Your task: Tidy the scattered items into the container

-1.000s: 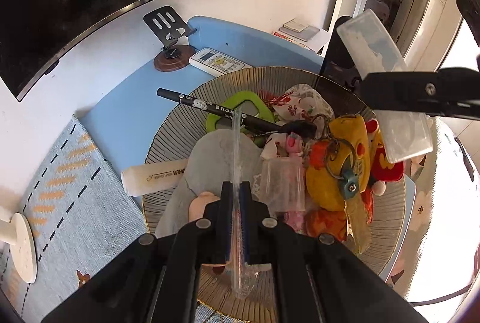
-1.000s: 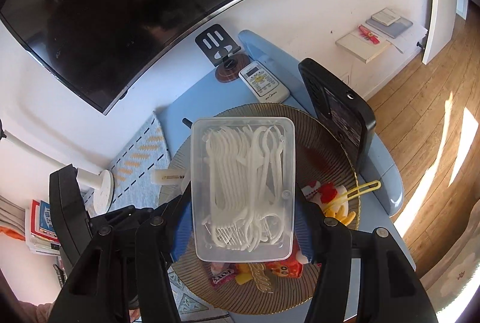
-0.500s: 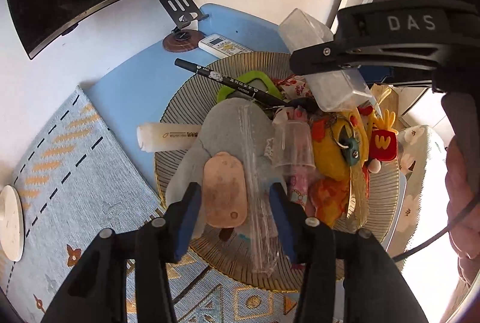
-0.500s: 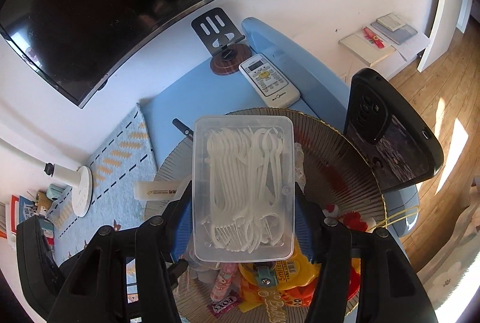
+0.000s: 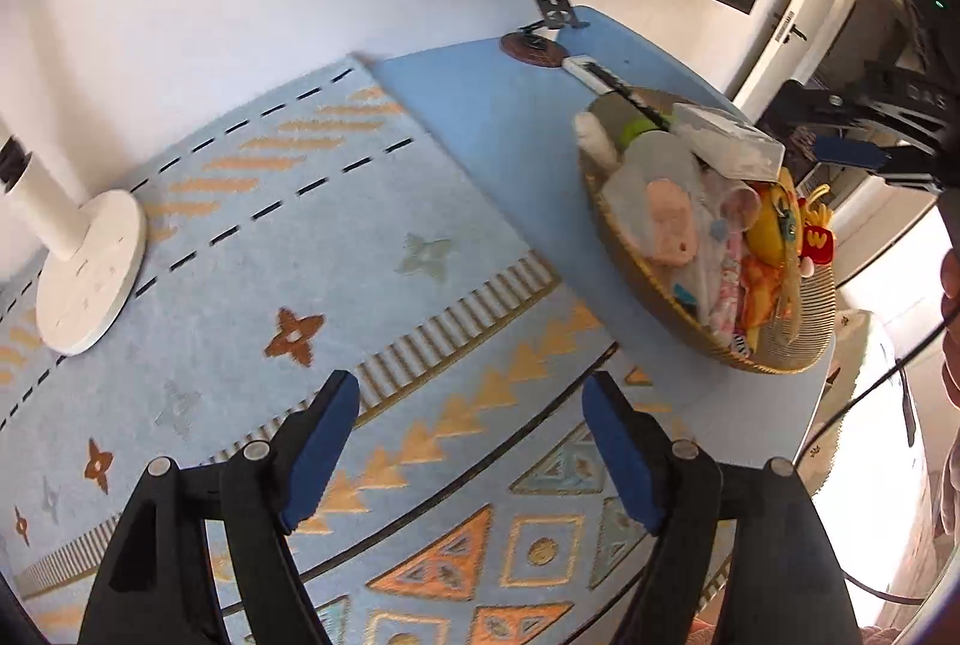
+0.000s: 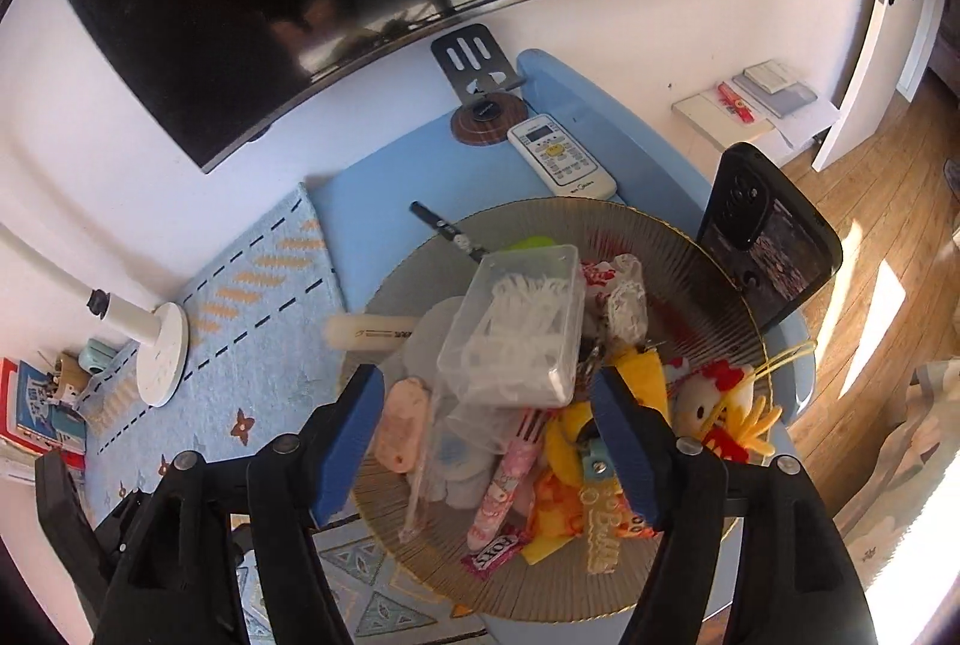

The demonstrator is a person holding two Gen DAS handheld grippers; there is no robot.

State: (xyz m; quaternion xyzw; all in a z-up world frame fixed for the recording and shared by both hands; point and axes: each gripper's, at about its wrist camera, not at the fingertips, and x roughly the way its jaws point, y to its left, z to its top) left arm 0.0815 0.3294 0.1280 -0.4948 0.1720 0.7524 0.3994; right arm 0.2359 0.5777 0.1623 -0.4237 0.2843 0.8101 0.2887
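Observation:
A round woven basket on the blue table holds a heap of small items. A clear box of white floss picks lies tilted on top of the heap. My right gripper hangs open just above it, a blue pad on each side, touching nothing. Around the box lie a pink tag, a yellow plush, a white tube and a black pen. My left gripper is open and empty over the patterned rug, left of the basket.
A white remote and a phone stand sit behind the basket. A black phone leans at its right rim. A white lamp base stands on the rug. A curved TV hangs on the wall. A hand shows at the right edge.
My right gripper opened and the floss box dropped onto the heap. My left gripper let go of a thin clear item, opened wide and drew back left over the rug.

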